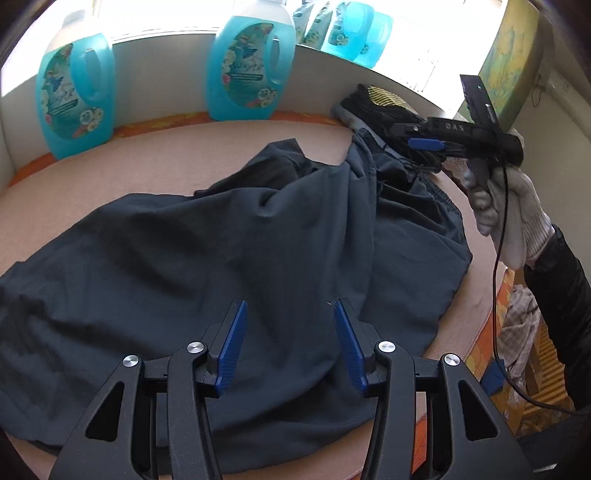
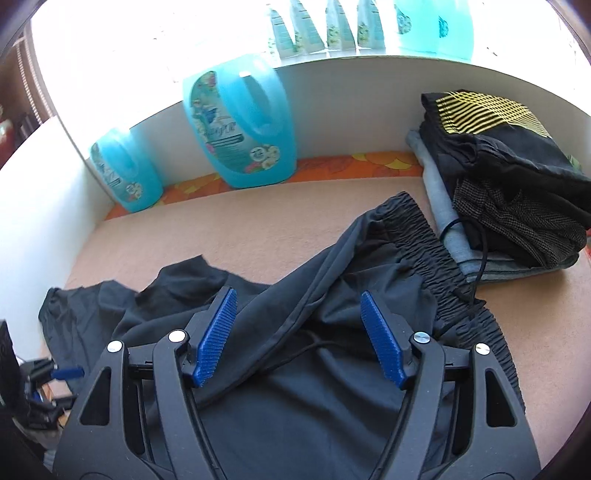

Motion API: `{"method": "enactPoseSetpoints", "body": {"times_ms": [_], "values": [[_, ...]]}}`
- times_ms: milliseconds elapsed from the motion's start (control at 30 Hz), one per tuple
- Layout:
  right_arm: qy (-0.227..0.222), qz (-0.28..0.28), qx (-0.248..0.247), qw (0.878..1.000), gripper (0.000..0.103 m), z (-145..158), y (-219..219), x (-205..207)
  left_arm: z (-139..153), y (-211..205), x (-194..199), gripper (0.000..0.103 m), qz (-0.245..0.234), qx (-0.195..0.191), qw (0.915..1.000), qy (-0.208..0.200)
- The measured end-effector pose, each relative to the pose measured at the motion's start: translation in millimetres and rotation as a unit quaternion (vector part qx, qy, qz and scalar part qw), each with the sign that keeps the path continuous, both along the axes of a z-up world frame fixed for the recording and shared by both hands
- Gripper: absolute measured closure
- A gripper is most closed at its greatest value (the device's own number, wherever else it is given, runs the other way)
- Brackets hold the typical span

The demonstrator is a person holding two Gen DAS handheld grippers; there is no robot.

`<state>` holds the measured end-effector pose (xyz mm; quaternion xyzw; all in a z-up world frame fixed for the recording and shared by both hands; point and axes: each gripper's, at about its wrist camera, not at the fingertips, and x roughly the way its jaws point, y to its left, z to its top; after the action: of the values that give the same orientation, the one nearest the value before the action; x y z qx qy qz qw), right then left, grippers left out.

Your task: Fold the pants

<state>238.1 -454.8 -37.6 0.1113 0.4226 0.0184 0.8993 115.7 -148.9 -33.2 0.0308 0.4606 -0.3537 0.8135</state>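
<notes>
Dark navy pants (image 1: 229, 240) lie crumpled on the pinkish table surface (image 1: 147, 162). In the right wrist view the pants (image 2: 332, 369) show their elastic waistband (image 2: 436, 258) and a black drawstring, with the legs bunched to the left. My left gripper (image 1: 290, 310) is open and empty, hovering just above the cloth. My right gripper (image 2: 299, 299) is open and empty over the waistband area. It also shows in the left wrist view (image 1: 424, 142), held by a white-gloved hand at the right, above the pants.
Blue detergent bottles (image 1: 75, 99) (image 1: 249, 66) stand along the white back wall. A stack of folded dark clothes (image 2: 506, 177) sits at the back right, next to the waistband. More bottles line the window sill (image 2: 332, 33). The table edge is at the right.
</notes>
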Motion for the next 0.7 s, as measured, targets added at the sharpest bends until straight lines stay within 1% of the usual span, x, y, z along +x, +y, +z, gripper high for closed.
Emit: {"method": "enactPoseSetpoints", "body": {"times_ms": [167,333,400,433,500,567,600,633,667,700], "values": [[0.042,-0.054,0.028,0.997,0.031,-25,-32,54,-15,-30,-3,0.055,-0.052,0.015,0.9984,0.02],[0.077,-0.087,0.036,0.993,0.031,-47,-40,89,-33,-44,-2,0.055,-0.083,0.048,0.9947,0.037],[0.086,-0.089,0.016,0.992,0.031,-50,-35,100,-38,-43,-2,0.055,-0.088,0.055,0.9939,0.039],[0.091,-0.088,-0.003,0.992,0.031,-51,-31,105,-39,-43,-2,0.055,-0.09,0.055,0.9938,0.037],[0.104,-0.093,-0.051,0.989,0.031,-56,-25,115,-39,-41,-3,0.052,-0.094,0.051,0.9935,0.037],[0.115,-0.093,-0.074,0.986,0.033,-62,-23,119,-39,-42,-4,0.049,-0.096,0.048,0.9934,0.04],[0.116,-0.095,-0.081,0.985,0.043,-63,-23,119,-39,-42,-4,0.049,-0.097,0.049,0.9933,0.038],[0.116,-0.097,-0.086,0.985,0.057,-64,-24,117,-39,-41,-5,0.049,-0.099,0.05,0.9932,0.035],[0.113,-0.096,-0.082,0.985,0.064,-63,-27,115,-39,-41,-6,0.049,-0.1,0.052,0.9932,0.031],[0.109,-0.096,-0.072,0.987,0.078,-62,-30,111,-40,-43,-4,0.049,-0.098,0.052,0.9935,0.028]]}}
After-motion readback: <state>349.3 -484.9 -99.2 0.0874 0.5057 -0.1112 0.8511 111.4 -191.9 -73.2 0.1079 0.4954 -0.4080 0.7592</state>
